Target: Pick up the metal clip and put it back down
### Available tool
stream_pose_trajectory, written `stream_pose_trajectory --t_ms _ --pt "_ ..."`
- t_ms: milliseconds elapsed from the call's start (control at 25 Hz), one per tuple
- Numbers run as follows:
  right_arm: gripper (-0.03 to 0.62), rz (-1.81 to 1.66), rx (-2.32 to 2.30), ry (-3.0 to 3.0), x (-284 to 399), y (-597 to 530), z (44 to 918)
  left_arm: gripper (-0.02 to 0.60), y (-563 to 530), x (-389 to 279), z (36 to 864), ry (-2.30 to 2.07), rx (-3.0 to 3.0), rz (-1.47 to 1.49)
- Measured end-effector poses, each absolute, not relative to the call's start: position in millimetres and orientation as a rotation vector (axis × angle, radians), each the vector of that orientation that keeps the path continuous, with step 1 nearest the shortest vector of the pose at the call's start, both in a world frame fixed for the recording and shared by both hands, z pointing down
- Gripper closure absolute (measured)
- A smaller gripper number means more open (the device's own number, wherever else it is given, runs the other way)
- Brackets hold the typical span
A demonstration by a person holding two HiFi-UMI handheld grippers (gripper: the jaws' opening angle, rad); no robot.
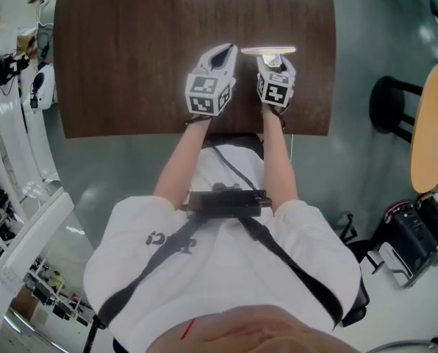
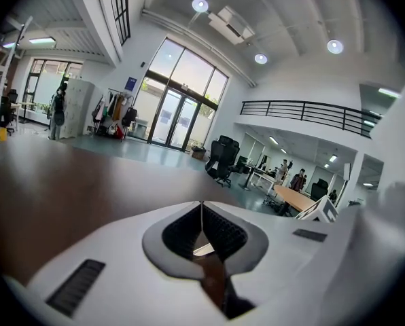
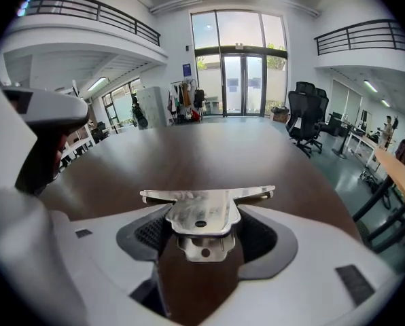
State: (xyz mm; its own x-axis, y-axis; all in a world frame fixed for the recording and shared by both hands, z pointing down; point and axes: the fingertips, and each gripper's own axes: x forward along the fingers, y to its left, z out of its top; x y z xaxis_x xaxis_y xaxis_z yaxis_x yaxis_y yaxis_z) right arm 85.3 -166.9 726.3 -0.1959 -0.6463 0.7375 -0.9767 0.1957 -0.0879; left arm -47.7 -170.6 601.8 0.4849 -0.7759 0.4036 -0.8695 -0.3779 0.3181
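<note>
Shiny metal clip point(image 3: 201, 212); matt dark wood table point(image 1: 131, 50).

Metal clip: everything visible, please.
The shiny silver metal clip has a long flat bar across its front and two stacked handle tabs, each with a small hole. The right claw is shut on the tabs, holding it level over the dark brown wooden table; whether it touches the tabletop is unclear.

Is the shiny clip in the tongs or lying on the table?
In the tongs. The right tongs are shut on the metal clip, squeezing both sides.
</note>
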Motion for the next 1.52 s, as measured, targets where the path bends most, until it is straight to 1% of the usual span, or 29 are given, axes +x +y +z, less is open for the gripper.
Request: stream_pose_trajectory --t_ms 240,440,680,840,1120,1520 --pt "0.293 0.637 1.576 -2.058 61.4 -183.4 647.5 0.568 -176.4 -69.5 554.4 -1.427 2.303 0.164" --pt "0.293 0.49 1.671 -2.225 44.1 -197.7 553.0 0.568 -180.5 -86.1 504.1 -1.51 2.382 0.112" --pt "0.293 0.378 1.774 -2.393 43.6 -190.7 461.1 0.568 -172.0 -108.7 446.5 -1.628 2.457 0.058" --pt "0.293 0.244 1.831 -2.452 44.7 -188.8 415.7 0.568 -171.4 -118.6 419.6 -1.686 2.489 0.016" --pt "0.293 0.133 1.893 -2.51 57.4 -172.8 366.9 0.568 -160.3 -111.9 377.7 -1.705 2.531 -0.056" --pt "0.293 0.085 1.918 -2.532 66.3 -177.8 339.2 0.569 -165.0 -85.7 366.5 -1.627 2.593 -0.02"
